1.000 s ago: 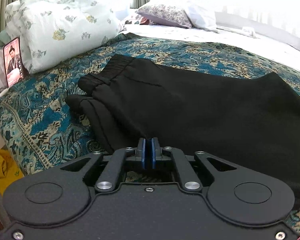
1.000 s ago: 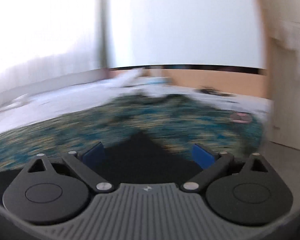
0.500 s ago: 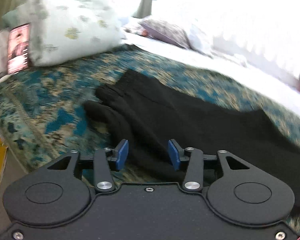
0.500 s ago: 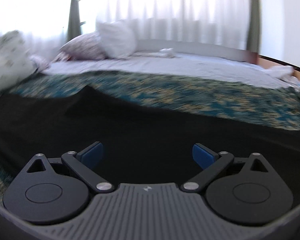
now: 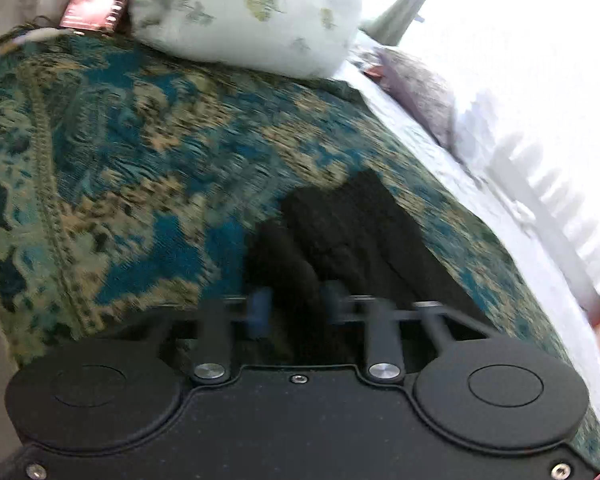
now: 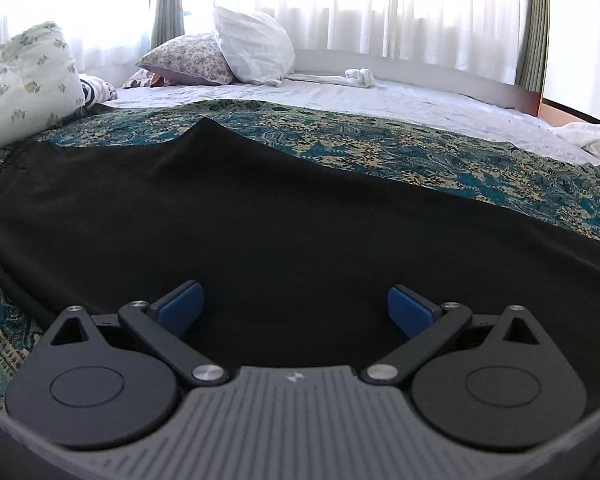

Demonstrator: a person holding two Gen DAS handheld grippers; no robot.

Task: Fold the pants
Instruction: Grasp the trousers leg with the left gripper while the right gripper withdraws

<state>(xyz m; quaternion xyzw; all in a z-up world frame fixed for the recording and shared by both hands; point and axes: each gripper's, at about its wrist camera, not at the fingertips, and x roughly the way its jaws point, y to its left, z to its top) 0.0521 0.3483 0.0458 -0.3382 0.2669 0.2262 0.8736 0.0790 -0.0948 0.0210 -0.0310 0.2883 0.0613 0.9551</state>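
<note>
Left claw [image 5: 294, 312] is partly apart around the bunched waistband end of the black pants [image 6: 284, 216] on the bedspread [image 6: 440, 152], right claw [image 6: 294, 310] wide apart over them, so closing now might grab only one layer and skew the fold.

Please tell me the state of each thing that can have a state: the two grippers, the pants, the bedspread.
Left hand-held gripper: open, pants fabric between its fingers.
Right hand-held gripper: wide open, holding nothing.
Black pants: lying spread on the bed.
Patterned bedspread: laid flat under the pants.

Bed [image 6: 380, 100] with teal patterned spread [image 6: 420, 152], pillows [image 6: 252, 52], sunlit sheer curtains [image 6: 420, 8]
</note>
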